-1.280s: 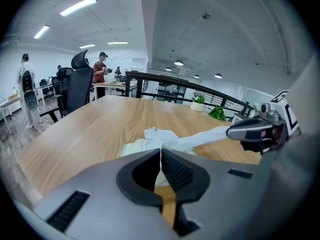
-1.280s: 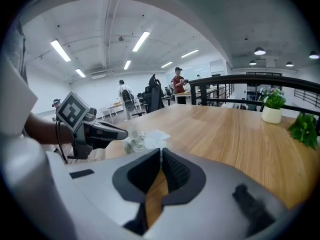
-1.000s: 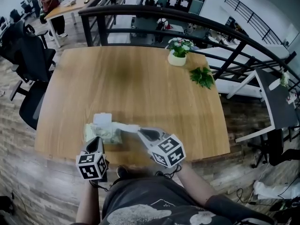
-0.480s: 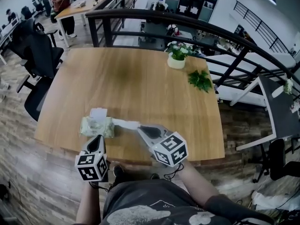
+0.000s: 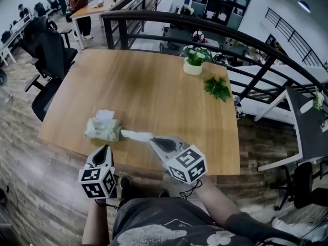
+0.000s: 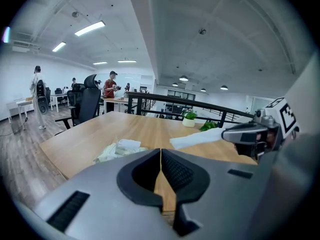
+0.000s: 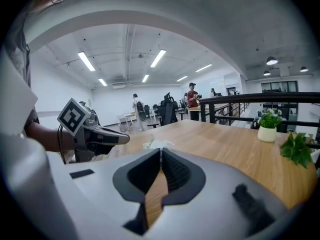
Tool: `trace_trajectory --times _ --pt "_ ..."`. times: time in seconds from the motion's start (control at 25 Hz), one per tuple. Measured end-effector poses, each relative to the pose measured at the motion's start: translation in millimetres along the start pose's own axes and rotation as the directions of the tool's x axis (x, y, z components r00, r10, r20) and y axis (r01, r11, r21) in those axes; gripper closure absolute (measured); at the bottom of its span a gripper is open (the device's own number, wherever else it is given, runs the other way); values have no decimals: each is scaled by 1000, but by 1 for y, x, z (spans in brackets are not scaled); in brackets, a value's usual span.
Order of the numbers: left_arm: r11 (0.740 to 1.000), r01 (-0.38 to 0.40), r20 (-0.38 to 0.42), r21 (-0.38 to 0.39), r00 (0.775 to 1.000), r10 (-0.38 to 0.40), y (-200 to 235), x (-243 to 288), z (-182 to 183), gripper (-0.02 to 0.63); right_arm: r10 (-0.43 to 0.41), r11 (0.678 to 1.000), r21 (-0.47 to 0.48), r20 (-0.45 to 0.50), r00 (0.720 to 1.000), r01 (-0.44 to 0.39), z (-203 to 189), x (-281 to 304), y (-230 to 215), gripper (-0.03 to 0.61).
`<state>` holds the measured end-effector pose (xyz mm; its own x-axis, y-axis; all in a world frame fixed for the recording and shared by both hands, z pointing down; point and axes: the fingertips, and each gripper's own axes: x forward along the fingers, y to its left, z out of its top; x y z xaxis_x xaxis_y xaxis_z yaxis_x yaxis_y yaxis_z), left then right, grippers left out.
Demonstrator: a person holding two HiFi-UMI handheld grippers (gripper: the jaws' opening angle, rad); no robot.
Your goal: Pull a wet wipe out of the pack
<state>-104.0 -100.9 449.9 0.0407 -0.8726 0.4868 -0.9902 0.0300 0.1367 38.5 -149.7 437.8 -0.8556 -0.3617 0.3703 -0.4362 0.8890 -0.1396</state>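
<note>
Step in hand: the draw itself, at or near its end. My right tongs (image 5: 152, 140) are clamped on one end of the wet wipe (image 5: 136, 135), which runs as a white strip from their tips toward the pack (image 5: 102, 128). The pack lies on the table (image 5: 154, 81) near the front left edge. A white piece shows at its far side; I cannot tell whether it is the flap or the next wipe.

In the head view the wipe's free end sits just beside the pack's right edge, and I cannot separate the two. In the left gripper view that end hangs in the air, apart from the pack. I therefore judge the wipe to be out, or all but out.

My left tongs (image 5: 105, 149) are closed on nothing. They are held off the table's front edge, near the pack but not touching it.

Next move, in my judgement: carry the right tongs away from the pack until the gap is plain, keeping the clamp. If a second wipe trails, the left tongs should pin the pack down. Risk: the light pack may drag along.
</note>
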Motion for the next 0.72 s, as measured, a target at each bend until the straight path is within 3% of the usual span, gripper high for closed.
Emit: trace_trajectory --times 0.72 --pt "1000 -24 24 -20 999 24 -47 -28 -13 597 33 999 -14 -13 999 -33 -27 -46 5 548"
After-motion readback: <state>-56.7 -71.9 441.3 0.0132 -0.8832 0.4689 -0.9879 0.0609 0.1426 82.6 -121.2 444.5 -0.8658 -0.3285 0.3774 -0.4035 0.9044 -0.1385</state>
